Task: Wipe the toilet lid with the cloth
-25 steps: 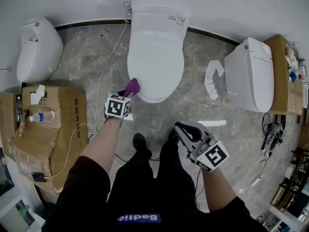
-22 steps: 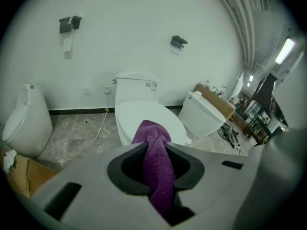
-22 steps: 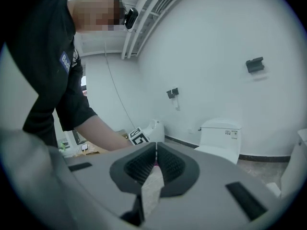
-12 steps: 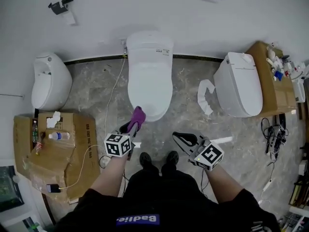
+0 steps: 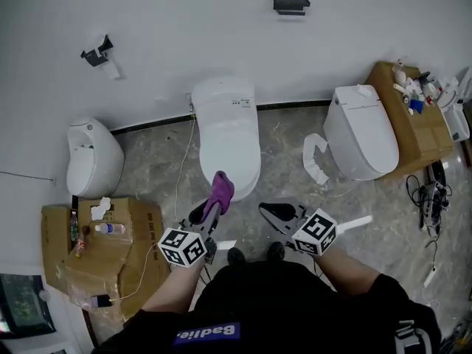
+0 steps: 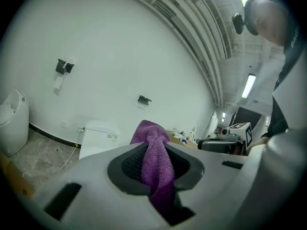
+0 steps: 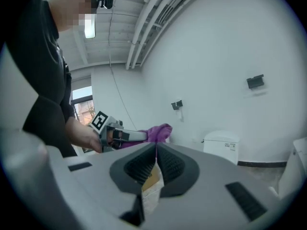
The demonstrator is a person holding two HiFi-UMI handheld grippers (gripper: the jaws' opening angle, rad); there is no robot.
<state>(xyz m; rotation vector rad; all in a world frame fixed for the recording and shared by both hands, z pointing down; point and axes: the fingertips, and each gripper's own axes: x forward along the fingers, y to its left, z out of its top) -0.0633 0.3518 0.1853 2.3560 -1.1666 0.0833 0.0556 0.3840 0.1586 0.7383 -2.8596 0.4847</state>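
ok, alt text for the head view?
Seen from above, a person holds a purple cloth in the left gripper near the front edge of a closed white toilet lid, the right gripper alongside. Other white toilets stand on either side, with a cardboard box at lower left.

Nubby purple cloth (image 6: pixel 156 164) pinched between my matt grey plastic left fingers (image 6: pixel 88 176), the glossy, smooth white toilet lid (image 5: pixel 230 150) beyond them.

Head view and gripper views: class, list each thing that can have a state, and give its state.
Left gripper: shut on the purple cloth.
Right gripper: shut, jaws together.
Middle toilet lid: closed.
Right toilet lid: closed.
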